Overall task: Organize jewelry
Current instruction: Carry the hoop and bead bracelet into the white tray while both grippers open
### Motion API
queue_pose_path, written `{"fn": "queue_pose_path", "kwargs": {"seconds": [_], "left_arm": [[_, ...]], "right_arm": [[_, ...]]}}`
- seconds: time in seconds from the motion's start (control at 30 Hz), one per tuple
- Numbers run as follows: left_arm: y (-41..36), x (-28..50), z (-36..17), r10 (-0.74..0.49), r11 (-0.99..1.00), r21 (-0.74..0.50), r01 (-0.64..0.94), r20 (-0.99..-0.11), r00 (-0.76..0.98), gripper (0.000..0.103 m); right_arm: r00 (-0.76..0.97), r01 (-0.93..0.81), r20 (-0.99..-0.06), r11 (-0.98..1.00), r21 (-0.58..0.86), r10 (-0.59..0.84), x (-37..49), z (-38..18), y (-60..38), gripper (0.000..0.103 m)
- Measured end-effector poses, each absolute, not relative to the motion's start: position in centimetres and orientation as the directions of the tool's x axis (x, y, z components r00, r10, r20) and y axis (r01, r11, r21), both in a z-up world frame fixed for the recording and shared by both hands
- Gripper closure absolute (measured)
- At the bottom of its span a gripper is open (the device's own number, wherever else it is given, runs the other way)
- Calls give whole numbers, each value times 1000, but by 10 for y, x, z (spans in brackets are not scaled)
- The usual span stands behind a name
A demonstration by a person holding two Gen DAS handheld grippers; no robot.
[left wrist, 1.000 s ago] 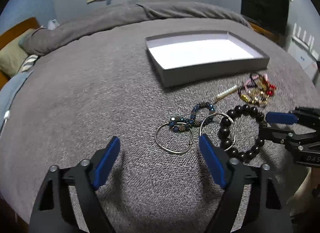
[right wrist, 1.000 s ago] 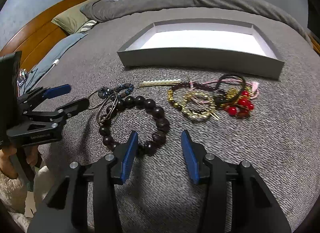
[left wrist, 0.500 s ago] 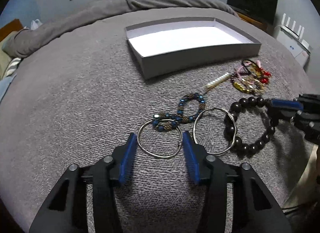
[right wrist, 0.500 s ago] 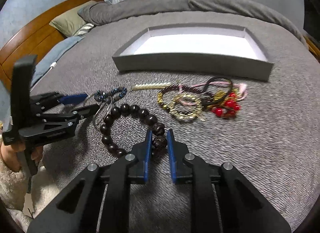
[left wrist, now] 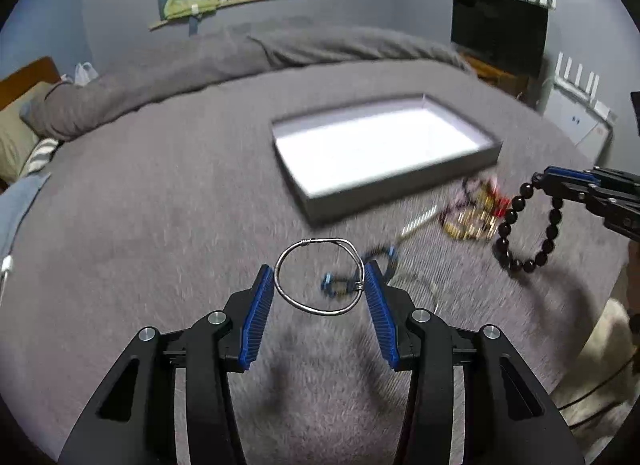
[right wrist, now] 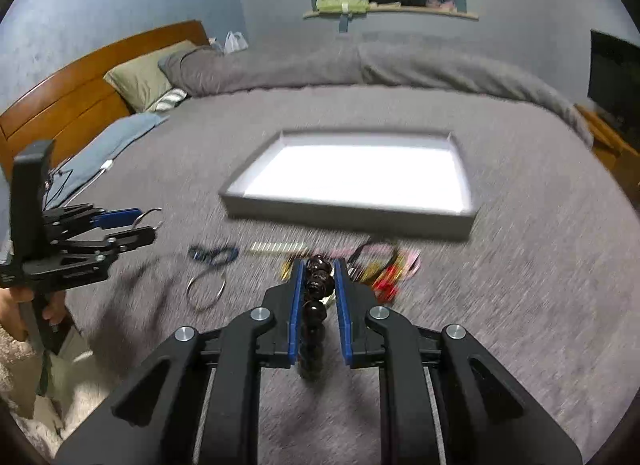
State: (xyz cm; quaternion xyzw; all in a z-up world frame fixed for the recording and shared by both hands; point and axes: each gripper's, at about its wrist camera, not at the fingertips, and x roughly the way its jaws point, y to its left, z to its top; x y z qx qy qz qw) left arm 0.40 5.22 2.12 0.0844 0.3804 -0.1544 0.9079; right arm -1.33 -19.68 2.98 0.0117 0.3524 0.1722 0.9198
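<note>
My left gripper (left wrist: pixel 319 278) is shut on a silver wire bangle (left wrist: pixel 304 308) and holds it above the grey bed cover. My right gripper (right wrist: pixel 317 270) is shut on a dark bead bracelet (right wrist: pixel 316 307), lifted off the bed; the bracelet hangs from it in the left wrist view (left wrist: pixel 528 233). The grey box (left wrist: pixel 400 189) with a white inside stands empty beyond both. On the cover lie a second silver bangle (right wrist: pixel 191 297), a blue bead bracelet (right wrist: pixel 212 254), a pale bar (right wrist: pixel 276 247) and a tangle of gold, red and pink jewelry (right wrist: pixel 384 269).
The bed cover (left wrist: pixel 160 225) spreads wide to the left. Pillows (right wrist: pixel 140 77) and a wooden headboard (right wrist: pixel 80 81) are at the far left, a rolled duvet (right wrist: pixel 400 65) at the back, a dark screen (left wrist: pixel 498 31) at the right.
Both grippers have lifted off the bed with their pieces: the left one closed on the silver bangle and raised it, the right one raised the dark bead bracelet it closed on.
</note>
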Motion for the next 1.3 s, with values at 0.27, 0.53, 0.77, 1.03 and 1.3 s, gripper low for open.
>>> {"fn": "queue_pose_path", "kwargs": {"seconds": [0.27,0.53,0.77,1.03,1.3], "left_arm": [[29,71,43,-256,933,6,360,-691,676,55],[1,163,22,-218,937,24,348,-739,637,55],[-13,230,-5,-211,940,-11,341,-805,554,55],[-19,255,-25,-155,938,30,344,-853,497,55],[-16,260,-31,-142,949,30,315,-849,510,44]], "right_arm": [[769,-234,-582,964,126,263,44,65,-223,88],[784,-157,-593,983,96,183,119,60,-230,88],[758,-125,-621,979,160,199,187,30,-234,88],[693,-56,-707,988,147,144,223,-5,-242,88],[666,-48,-736,992,117,119,227,-15,-245,83]]}}
